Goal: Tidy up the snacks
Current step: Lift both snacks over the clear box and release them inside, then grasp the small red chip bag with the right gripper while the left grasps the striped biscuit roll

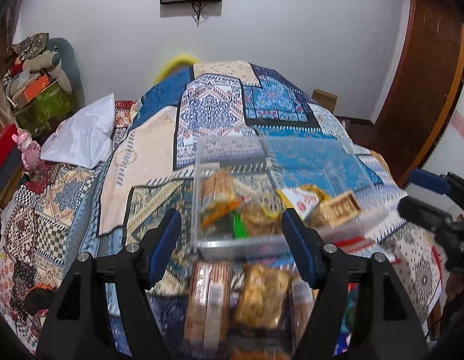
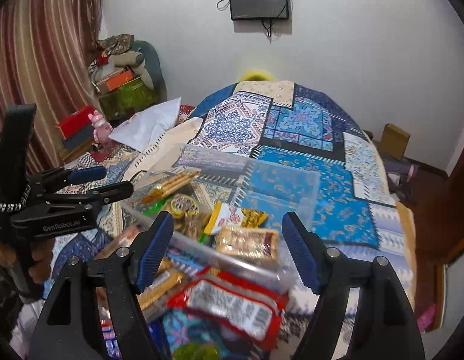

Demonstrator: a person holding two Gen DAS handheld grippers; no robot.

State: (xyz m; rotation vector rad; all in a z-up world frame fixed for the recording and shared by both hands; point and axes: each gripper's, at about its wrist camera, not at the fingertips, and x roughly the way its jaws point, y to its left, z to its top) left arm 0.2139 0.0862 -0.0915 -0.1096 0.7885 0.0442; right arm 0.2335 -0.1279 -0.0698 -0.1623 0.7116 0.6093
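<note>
A clear plastic box (image 1: pixel 337 150) (image 2: pixel 307 177) stands on the patterned bedspread and holds several snack packs. My left gripper (image 1: pixel 232 237) is open and empty, just in front of the box's near wall. Loose packs lie below it: a brown biscuit sleeve (image 1: pixel 206 297) and a yellow snack bag (image 1: pixel 262 297). My right gripper (image 2: pixel 227 240) is open and empty over the box's near edge, above a gold wrapped pack (image 2: pixel 247 241). A red packet (image 2: pixel 232 306) lies in front of the box. The left gripper also shows in the right wrist view (image 2: pixel 109 183).
The bed's quilt (image 1: pixel 211 111) stretches back to a white wall. A white pillow (image 1: pixel 82 135) lies at the left. Boxes and clothes (image 1: pixel 37 84) pile up in the left corner. A wooden door (image 1: pixel 423 90) stands at the right. The right gripper shows at the left wrist view's right edge (image 1: pixel 426 198).
</note>
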